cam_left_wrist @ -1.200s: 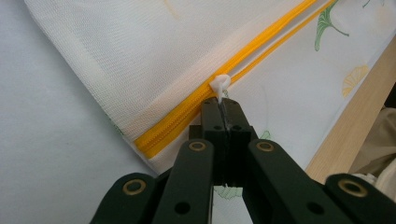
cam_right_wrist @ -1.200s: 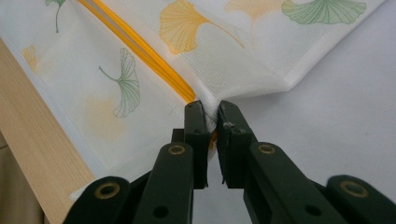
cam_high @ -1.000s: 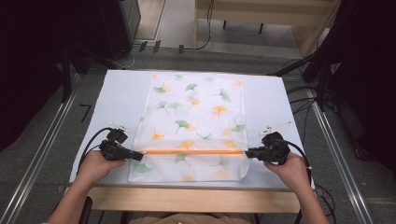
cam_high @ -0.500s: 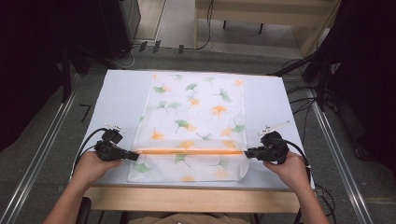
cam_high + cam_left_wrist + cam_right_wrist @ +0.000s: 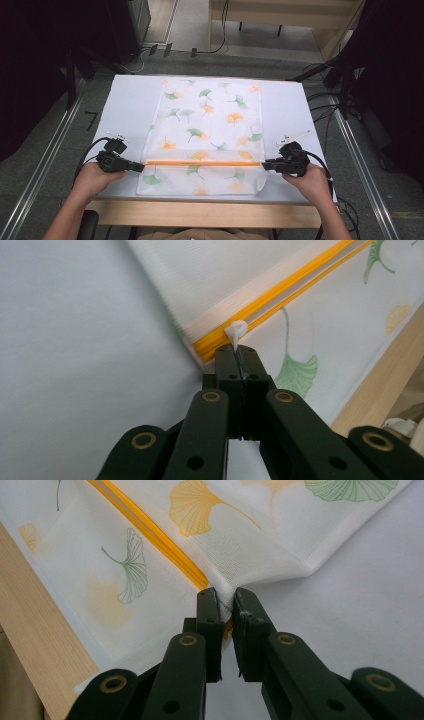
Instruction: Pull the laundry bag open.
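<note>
We see a white mesh bag [image 5: 207, 135] printed with green and orange leaves lying flat on the pale table [image 5: 125, 107], its long side running away from the person and its near end close to the wooden front edge [image 5: 200, 212]. An orange zipper [image 5: 202, 163] crosses the bag from side to side near that end. The left tongs [image 5: 136, 167] sit at the zipper's left end, held in the person's left hand [image 5: 95, 177]; in the left gripper view their jaws are pressed together on the small white zipper pull [image 5: 235, 331], which sticks up just above the tips, right at the end of the orange band [image 5: 280, 292]. The right tongs [image 5: 266, 163] sit at the zipper's right end, in the right hand [image 5: 312, 182]. In the right gripper view we see their jaws [image 5: 225, 605] only narrowly apart, pinching the bag's cloth edge [image 5: 222, 597] where the zipper [image 5: 150, 530] ends, and the fabric puckers up toward the tips there. Black cables trail from both grippers over the table's sides.
</note>
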The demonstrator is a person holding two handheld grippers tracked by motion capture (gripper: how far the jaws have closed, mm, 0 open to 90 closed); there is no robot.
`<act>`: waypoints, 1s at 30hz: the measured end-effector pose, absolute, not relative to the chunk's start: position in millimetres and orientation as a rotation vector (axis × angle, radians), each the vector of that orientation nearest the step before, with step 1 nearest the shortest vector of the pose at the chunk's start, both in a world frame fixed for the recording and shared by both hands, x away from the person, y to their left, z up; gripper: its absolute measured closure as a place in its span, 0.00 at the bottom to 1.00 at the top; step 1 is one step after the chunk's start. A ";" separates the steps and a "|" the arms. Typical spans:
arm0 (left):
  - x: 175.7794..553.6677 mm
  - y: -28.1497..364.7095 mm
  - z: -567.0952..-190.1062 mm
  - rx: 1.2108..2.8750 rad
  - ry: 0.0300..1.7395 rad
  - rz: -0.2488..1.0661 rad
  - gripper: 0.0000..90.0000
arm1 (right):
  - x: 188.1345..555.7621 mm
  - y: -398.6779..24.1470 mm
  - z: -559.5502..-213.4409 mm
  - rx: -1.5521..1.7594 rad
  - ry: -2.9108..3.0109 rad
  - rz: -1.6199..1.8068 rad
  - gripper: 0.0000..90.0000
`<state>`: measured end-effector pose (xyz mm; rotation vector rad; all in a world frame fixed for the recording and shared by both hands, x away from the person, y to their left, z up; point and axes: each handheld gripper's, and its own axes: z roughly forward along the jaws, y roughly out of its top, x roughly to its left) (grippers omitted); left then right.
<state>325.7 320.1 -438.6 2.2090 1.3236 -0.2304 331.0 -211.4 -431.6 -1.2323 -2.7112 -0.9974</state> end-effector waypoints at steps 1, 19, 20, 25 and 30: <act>325.6 322.8 -438.6 2.214 1.327 -0.231 1.00 | 331.0 -211.5 -432.2 -1.230 -2.715 -0.998 0.94; 325.3 327.3 -440.2 2.221 1.343 -0.225 1.00 | 330.2 -211.0 -440.5 -1.231 -2.731 -0.966 0.93; 325.3 327.3 -440.4 2.222 1.340 -0.223 1.00 | 330.4 -211.8 -441.8 -1.236 -2.726 -0.972 0.93; 325.4 326.7 -442.4 2.215 1.330 -0.230 1.00 | 332.4 -217.3 -447.3 -1.263 -2.675 -0.997 0.91; 326.5 327.7 -444.1 2.197 1.332 -0.241 1.00 | 332.3 -216.2 -452.3 -1.283 -2.678 -0.978 0.90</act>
